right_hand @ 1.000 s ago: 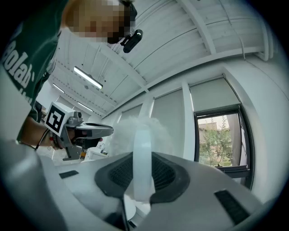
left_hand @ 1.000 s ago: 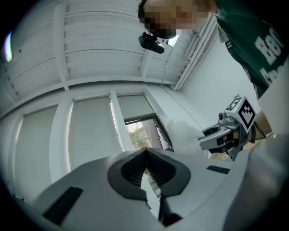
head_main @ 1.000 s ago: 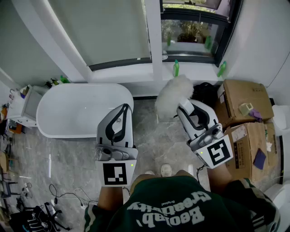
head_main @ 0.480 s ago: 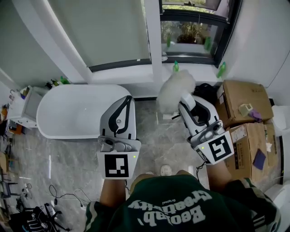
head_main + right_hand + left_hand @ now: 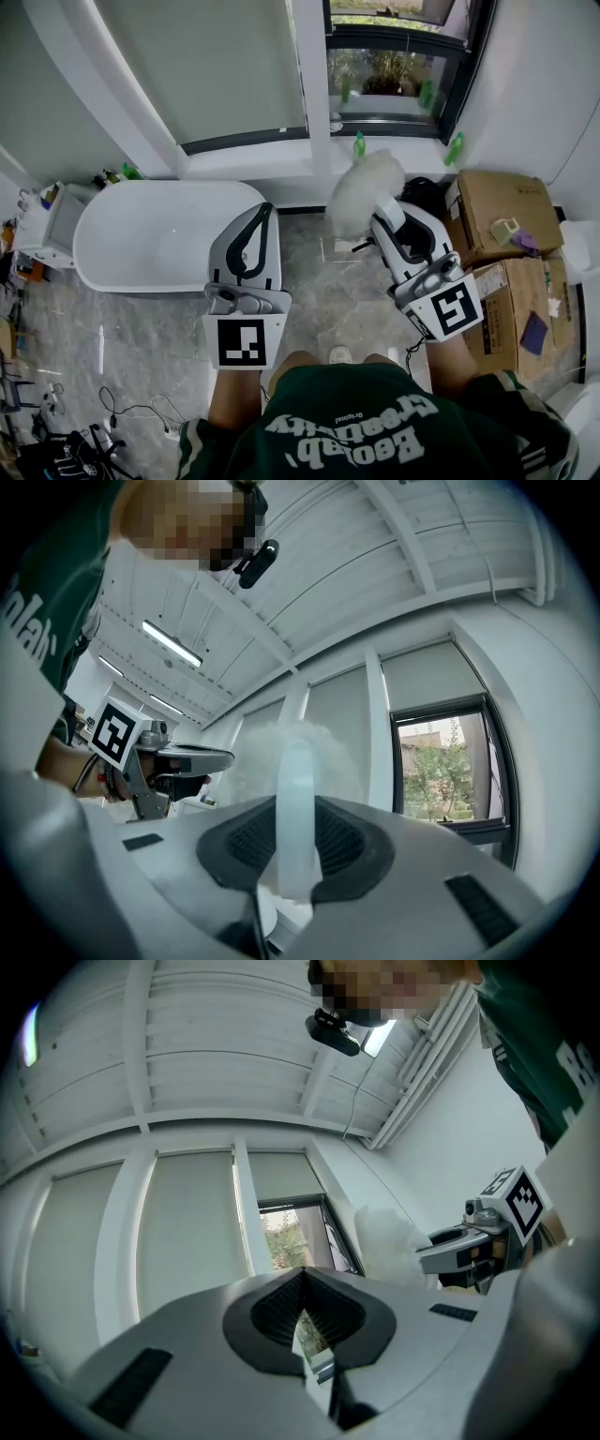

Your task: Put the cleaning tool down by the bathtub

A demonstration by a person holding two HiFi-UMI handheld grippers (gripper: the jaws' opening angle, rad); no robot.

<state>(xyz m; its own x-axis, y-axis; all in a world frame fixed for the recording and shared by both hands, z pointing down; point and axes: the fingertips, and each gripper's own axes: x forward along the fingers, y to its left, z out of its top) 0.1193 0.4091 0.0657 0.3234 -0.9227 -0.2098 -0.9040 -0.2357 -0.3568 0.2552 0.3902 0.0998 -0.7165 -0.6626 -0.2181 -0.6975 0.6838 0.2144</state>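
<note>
Since a second ago both grippers have gone a little forward, and the duster has gone with them toward the window wall; in the last half second almost nothing changes.

The right gripper is clenched on the duster. In the right gripper view the white handle stands upright between the two dark pads, and the fluffy head rises above them. The left gripper holds nothing. In the left gripper view its jaws are closed together, with only a thin slit between them, and they point up toward the window.

In the head view the duster is in the air, to the right of the tub and apart from it, above the strip of floor between the tub and the boxes. Its head is near the sill.

I judge that the task is not yet done. The tool is already brought close to the tub, but it is held up and not on the floor. What is left is to lower it beside the tub, let the handle go, and draw the gripper away.
</note>
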